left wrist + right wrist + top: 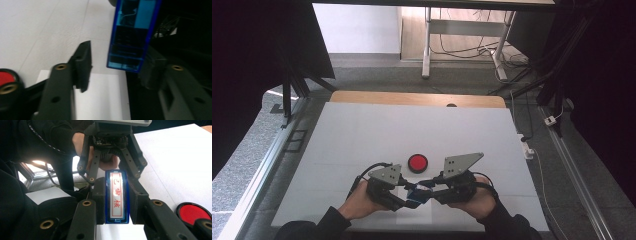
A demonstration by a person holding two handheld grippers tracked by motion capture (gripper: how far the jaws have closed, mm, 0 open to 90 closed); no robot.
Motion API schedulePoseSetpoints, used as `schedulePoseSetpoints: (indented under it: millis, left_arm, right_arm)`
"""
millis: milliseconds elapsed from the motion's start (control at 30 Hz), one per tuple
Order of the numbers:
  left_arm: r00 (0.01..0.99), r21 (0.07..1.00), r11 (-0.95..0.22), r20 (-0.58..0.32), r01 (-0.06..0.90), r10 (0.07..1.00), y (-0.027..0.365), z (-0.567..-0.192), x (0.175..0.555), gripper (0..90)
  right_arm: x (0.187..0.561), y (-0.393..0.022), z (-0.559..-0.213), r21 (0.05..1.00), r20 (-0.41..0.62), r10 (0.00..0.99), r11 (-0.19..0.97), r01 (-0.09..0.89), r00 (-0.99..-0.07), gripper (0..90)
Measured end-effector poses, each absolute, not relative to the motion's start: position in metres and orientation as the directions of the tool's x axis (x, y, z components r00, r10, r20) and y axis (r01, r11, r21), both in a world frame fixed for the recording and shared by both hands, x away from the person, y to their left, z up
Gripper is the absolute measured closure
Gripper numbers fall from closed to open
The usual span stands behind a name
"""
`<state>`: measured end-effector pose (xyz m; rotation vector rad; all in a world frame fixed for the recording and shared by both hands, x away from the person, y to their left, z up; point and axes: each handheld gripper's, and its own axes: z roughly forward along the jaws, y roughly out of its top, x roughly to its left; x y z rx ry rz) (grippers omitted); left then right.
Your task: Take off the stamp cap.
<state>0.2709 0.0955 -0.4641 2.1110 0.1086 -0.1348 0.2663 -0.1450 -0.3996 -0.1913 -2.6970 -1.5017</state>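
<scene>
Claws meet: right claw [116, 200] clamps blue stamp [117, 197], left claw [117, 65] half-closed beside it.

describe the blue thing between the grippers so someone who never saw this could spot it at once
On the white table, look at the near edge where the person's two hands meet. Between the left gripper and the right gripper sits a small translucent blue stamp, clamped in the right gripper's jaws. Unlike the round red ink pad just beyond, it is a narrow blue block whose white face bears red characters.
</scene>
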Motion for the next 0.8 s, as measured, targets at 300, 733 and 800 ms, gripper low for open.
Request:
schedulePoseSetpoints:
  millis: [300, 733, 800]
  left_arm:
    - [0.988, 0.859, -0.496, -0.155, 0.127, -0.015, 0.0981, -0.4642, 0.2712, 66.2]
    - [0.971, 0.866, -0.462, -0.236, 0.191, -0.041, 0.1011, -0.4656, 0.2748, 69.3]
    - [0.967, 0.859, -0.471, -0.25, 0.202, -0.041, 0.1015, -0.4657, 0.2753, 69.3]
  right_arm:
    - [0.2664, -0.1459, -0.3986, 0.846, 0.105, 0.083, 0.516, 0.133, -0.991, 71.4]
    - [0.2665, -0.1473, -0.3976, 0.858, 0.121, 0.071, 0.493, 0.141, -0.99, 71.4]
    - [0.2654, -0.1465, -0.3976, 0.859, 0.103, 0.073, 0.496, 0.126, -0.992, 71.4]
